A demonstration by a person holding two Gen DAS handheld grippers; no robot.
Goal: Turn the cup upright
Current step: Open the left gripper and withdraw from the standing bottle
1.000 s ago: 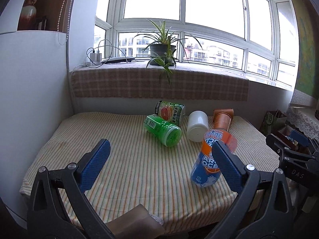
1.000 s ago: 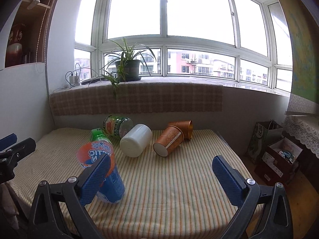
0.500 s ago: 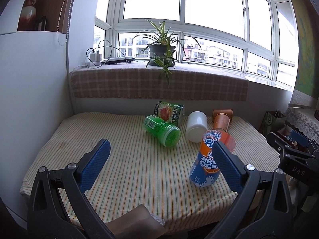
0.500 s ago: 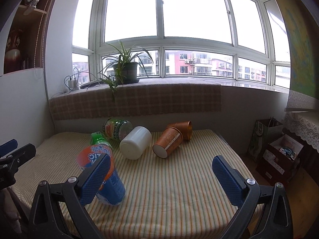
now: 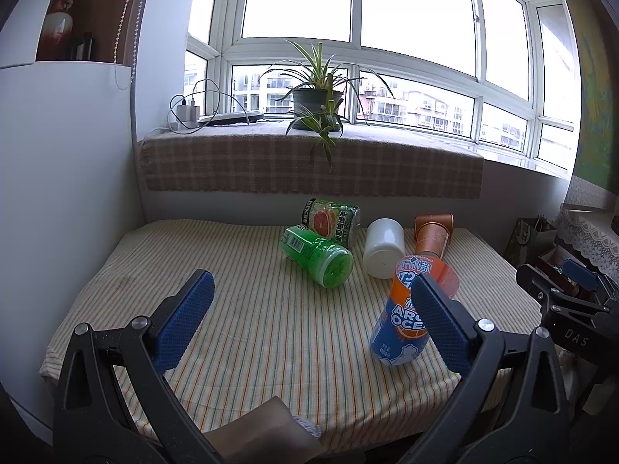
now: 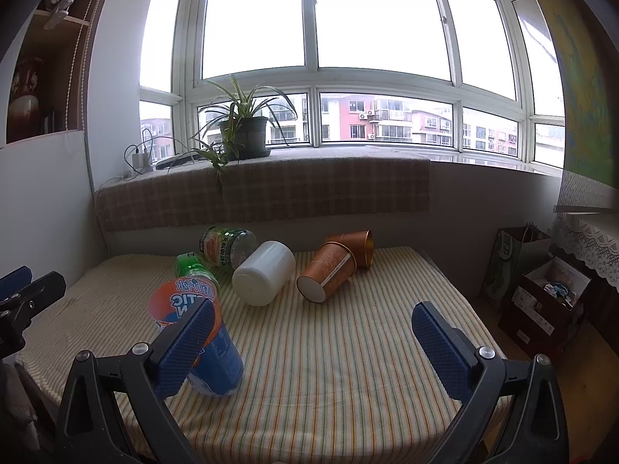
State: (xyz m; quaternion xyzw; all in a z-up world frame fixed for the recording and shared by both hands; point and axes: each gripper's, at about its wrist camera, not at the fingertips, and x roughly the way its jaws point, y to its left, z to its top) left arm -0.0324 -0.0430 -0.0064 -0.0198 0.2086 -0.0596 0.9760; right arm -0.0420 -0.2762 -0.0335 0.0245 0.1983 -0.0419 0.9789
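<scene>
An orange-and-blue printed cup [image 5: 406,317] stands upright near the striped table's front edge, also in the right wrist view [image 6: 201,332]. Behind it lie a green cup [image 5: 317,257], a grapefruit-print cup [image 5: 332,218], a white cup [image 5: 383,247] and two copper cups [image 5: 433,232], all on their sides. In the right wrist view the white cup [image 6: 265,272] and copper cups [image 6: 332,266] lie mid-table. My left gripper [image 5: 309,317] is open and empty above the front edge. My right gripper [image 6: 313,336] is open and empty, its left finger in front of the printed cup.
The striped tablecloth [image 5: 251,309] covers the table against a white wall on the left. A plaid-covered sill [image 5: 309,162] with a potted plant [image 5: 315,100] runs behind. Bags and boxes [image 6: 541,301] stand on the floor to the right.
Both grippers have drawn back slightly and the views have shifted a little. The printed cup stays upright and no cup has moved.
</scene>
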